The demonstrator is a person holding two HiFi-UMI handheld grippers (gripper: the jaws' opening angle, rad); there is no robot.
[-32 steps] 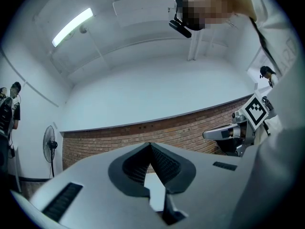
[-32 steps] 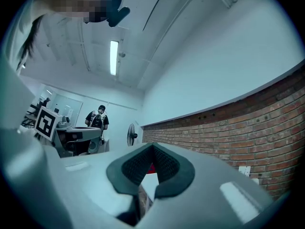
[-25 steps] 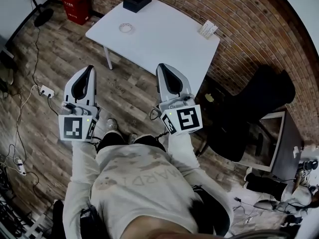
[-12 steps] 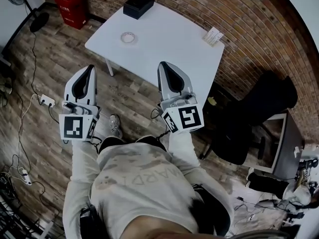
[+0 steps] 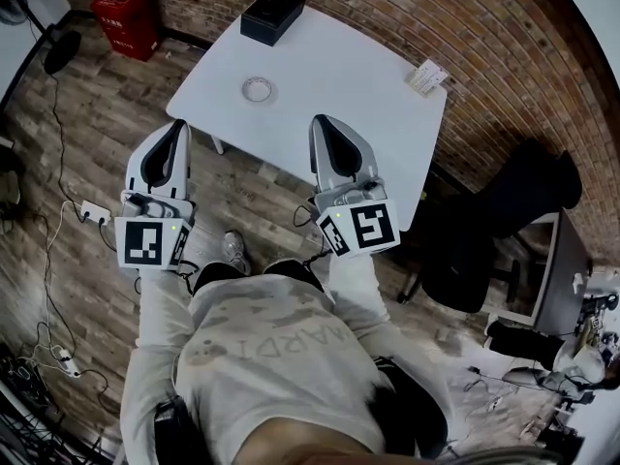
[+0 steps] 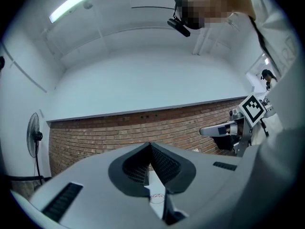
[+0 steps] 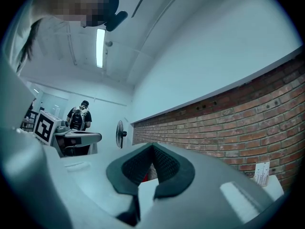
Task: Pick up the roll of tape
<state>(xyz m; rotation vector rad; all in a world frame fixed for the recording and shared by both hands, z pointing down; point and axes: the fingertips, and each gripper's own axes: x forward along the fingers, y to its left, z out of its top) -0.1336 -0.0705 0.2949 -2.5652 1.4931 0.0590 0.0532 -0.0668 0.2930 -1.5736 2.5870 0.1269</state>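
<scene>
The roll of tape (image 5: 257,89) is a small pale ring lying flat on the white table (image 5: 339,76), in its left half. Both grippers are held out over the wooden floor, short of the table's near edge. My left gripper (image 5: 177,125) is shut and empty, its tip nearer me than the tape and to its left. My right gripper (image 5: 321,121) is likewise shut with nothing in it, at the table's near edge. In the left gripper view the closed jaws (image 6: 150,145) frame the tape (image 6: 157,198) on the tabletop below them. The right gripper (image 7: 152,146) faces the brick wall.
A black box (image 5: 272,15) sits at the table's far corner and a small card pack (image 5: 427,76) at its right edge. On the floor are a red box (image 5: 124,19), a fan base (image 5: 58,46) and a power strip (image 5: 94,211). A black chair (image 5: 504,221) stands right.
The table and the tape have drawn closer in the head view. Both grippers have travelled forward with the person, still shut and side by side.
</scene>
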